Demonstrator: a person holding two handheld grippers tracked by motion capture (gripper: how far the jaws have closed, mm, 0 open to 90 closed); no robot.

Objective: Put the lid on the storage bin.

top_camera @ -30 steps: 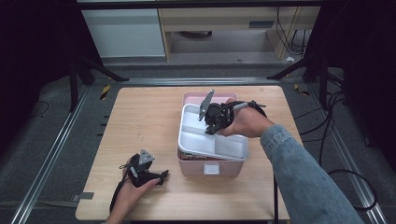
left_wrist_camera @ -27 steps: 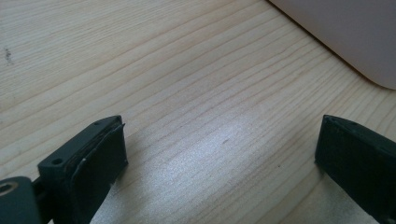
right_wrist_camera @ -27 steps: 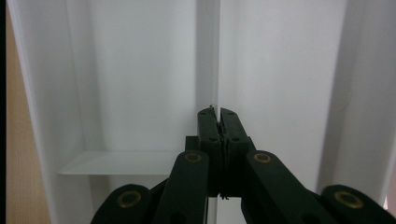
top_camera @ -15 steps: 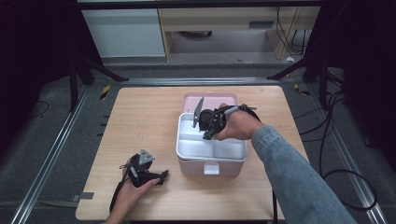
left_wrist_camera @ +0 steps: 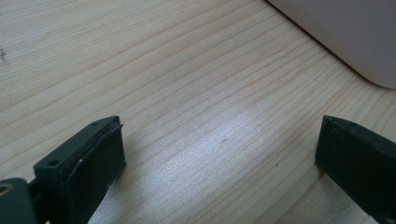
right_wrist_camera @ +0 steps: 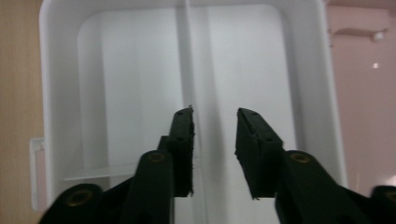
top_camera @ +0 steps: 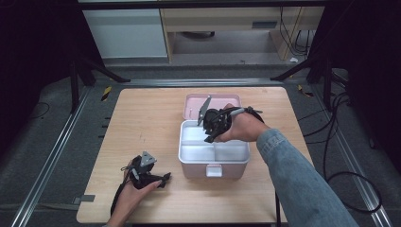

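A pink box (top_camera: 194, 169) stands mid-table with a white divided tray (top_camera: 188, 142) seated in it. Its pink lid (top_camera: 220, 100) lies flat just behind. My right gripper (top_camera: 209, 134) hangs over the tray's middle, pointing down into it. In the right gripper view its jaws (right_wrist_camera: 215, 135) stand a little apart over the tray (right_wrist_camera: 60, 93), the left finger against a thin divider wall (right_wrist_camera: 187, 56), and nothing lies between them. My left gripper (top_camera: 163, 178) rests on the table at the front left, wide open (left_wrist_camera: 219, 154) and empty, left of the box's corner (left_wrist_camera: 345, 37).
The wooden table (top_camera: 142, 118) has bare room on its left half and along the front. Metal rails and black stand legs flank the table on the floor. Cables trail at the right. A pale cabinet stands beyond the far edge.
The white tray, carried by my right gripper, has come toward the front and settled into the pink box, baring more of the lid. The left gripper has stayed put.
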